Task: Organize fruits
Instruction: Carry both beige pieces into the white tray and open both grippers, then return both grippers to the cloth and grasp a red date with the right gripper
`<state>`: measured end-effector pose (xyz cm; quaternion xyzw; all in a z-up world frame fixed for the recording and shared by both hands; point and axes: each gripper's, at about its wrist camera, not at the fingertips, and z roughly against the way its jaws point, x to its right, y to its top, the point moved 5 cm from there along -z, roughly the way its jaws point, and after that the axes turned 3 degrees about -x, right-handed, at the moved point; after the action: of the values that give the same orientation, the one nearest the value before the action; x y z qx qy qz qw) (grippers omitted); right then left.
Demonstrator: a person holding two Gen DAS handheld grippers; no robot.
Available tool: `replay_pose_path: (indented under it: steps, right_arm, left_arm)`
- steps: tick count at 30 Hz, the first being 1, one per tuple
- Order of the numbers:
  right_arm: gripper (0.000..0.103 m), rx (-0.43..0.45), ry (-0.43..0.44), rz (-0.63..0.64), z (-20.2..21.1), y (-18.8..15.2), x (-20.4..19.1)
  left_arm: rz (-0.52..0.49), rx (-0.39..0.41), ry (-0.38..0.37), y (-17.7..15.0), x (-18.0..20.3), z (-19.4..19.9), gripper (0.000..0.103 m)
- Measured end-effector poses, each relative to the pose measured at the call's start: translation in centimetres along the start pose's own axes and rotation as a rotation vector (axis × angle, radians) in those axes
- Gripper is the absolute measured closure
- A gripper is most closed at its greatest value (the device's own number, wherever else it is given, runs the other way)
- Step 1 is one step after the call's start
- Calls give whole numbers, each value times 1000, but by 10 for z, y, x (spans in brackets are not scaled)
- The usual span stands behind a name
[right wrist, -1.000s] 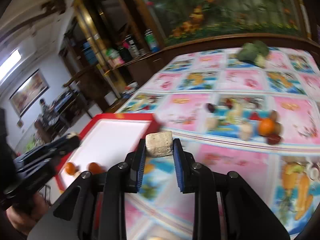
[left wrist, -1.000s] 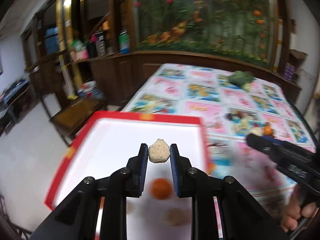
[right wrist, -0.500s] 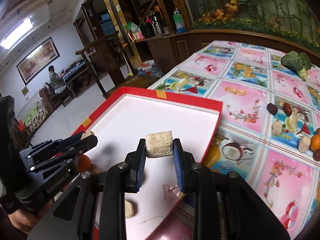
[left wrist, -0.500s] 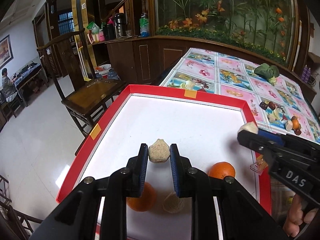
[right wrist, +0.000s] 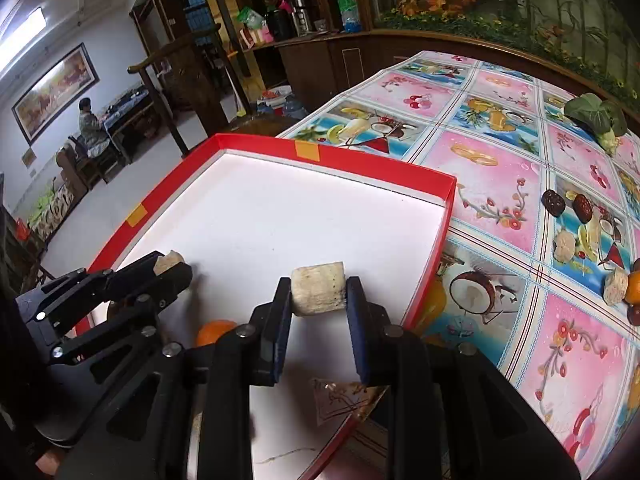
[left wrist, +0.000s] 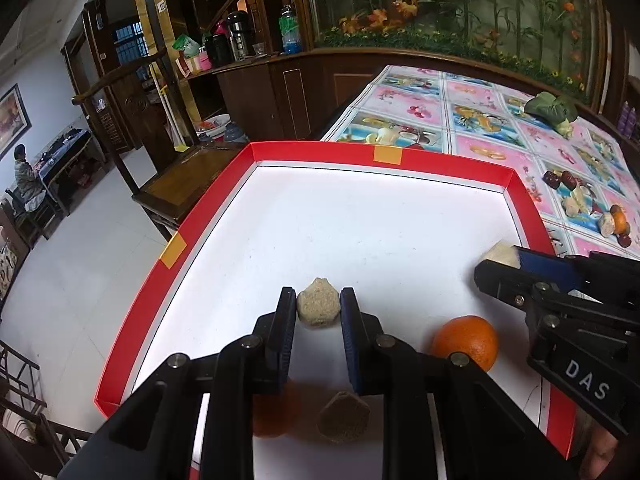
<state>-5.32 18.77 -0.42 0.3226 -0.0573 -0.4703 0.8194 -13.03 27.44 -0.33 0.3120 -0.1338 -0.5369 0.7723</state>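
Over the red-rimmed white tray point(left wrist: 520, 196) at the table's near left corner, both grippers hang with their fingers angled down at its floor. The left gripper point(left wrist: 318, 308) holds a rough beige lump point(left wrist: 318, 307) between its blue pads; its jaws are opening slightly, yet the pads touch the lump on both sides and it stays pinched just above the white floor, near the tray's near edge. The right gripper point(right wrist: 319, 294) stands narrow, clamped on a pale cut block point(right wrist: 318, 288) with flat ends, poised over the tray close to its right rim.

On the tray floor, close to the near edge, an orange point(left wrist: 466, 342) sits between the two grippers. A second orange point(left wrist: 276, 412) lies half hidden under the left gripper's fingers, just beside a brown lump point(left wrist: 343, 416) with a faceted outline. From the right wrist view a crumpled bit of clear wrapper point(right wrist: 344, 400) lies at the tray's near right rim.

The table wears a tablecloth point(right wrist: 496, 184) of pink and blue fruit panels. Towards its right edge a loose cluster waits outside the tray: two dark red dates point(right wrist: 568, 204), a pale chunk point(right wrist: 564, 246), a beige block point(right wrist: 616, 286) touching another orange point(right wrist: 634, 288). A leafy green vegetable point(right wrist: 596, 116) lies near the far right corner.

Beyond the table a wooden chair point(left wrist: 176, 184) stands beside the tray's far left corner, and a seated person point(right wrist: 88, 128) is at a desk across the room
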Motion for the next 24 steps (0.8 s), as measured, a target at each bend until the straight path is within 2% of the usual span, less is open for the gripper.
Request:
replay_pose_path:
  steps: [2, 4, 6, 8, 10, 15, 20, 24]
  right_arm:
    - [69, 2, 12, 9, 3, 0, 1]
    - [58, 21, 40, 5, 11, -1, 4]
    - [57, 62, 69, -7, 21, -1, 8]
    - [57, 107, 88, -9, 37, -2, 17]
    - [56, 143, 82, -15, 51, -4, 32]
    - [55, 179, 8, -90, 84, -21, 99]
    - [55, 183, -103, -192, 111, -49, 179]
    - [55, 151, -160, -265, 121, -69, 227]
  left_arm:
    - [5, -2, 20, -1, -2, 2, 67]
    - [5, 17, 37, -1, -2, 7, 49]
    - [2, 29, 40, 0, -1, 12, 44]
    - [4, 49, 32, 2, 1, 20, 43]
    - [6, 66, 9, 4, 6, 30, 37]
    - [-62, 105, -76, 5, 39, 54, 34]
    - [-157, 111, -185, 2, 88, 69, 34]
    - [-223, 109, -233, -2, 122, 75, 34]
